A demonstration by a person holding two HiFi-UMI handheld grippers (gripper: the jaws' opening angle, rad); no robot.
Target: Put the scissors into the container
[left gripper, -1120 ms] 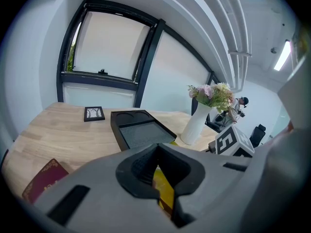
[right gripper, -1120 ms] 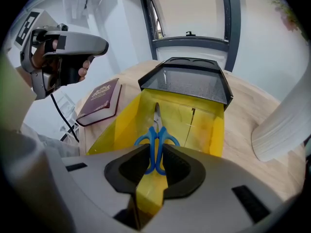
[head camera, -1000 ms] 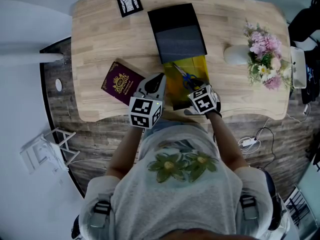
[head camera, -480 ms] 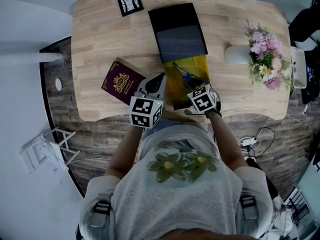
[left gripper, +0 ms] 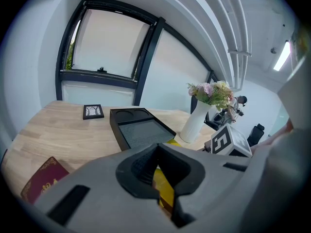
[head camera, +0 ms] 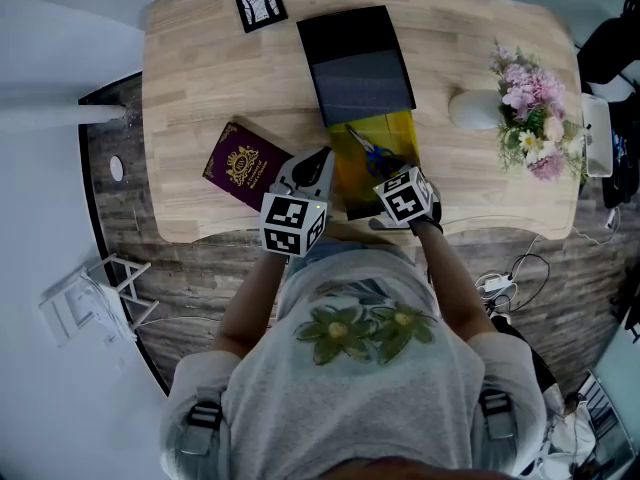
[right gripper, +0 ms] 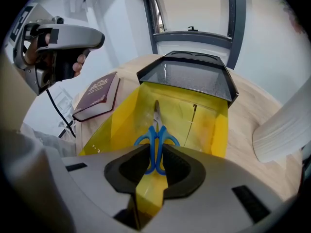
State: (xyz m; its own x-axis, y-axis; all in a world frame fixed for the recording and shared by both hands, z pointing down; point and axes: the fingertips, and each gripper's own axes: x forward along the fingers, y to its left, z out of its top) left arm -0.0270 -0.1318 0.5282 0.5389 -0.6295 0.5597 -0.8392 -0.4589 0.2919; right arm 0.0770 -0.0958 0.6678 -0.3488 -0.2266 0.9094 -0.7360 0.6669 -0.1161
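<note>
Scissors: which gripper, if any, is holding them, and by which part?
The right gripper holds the scissors, its jaws closed on the blue handle loops, with the blades pointing away from it.

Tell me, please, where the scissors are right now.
The scissors sit mid-frame in the right gripper view, handles gripped by the right gripper, blades inside the yellow container, pointing towards the black tray.

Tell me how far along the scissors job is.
Done: the scissors are within the yellow container. In hand: the right gripper is shut on their blue handles; the left gripper has near-closed jaws at the container's wall, grip unclear. Left: release the scissors and withdraw.
</note>
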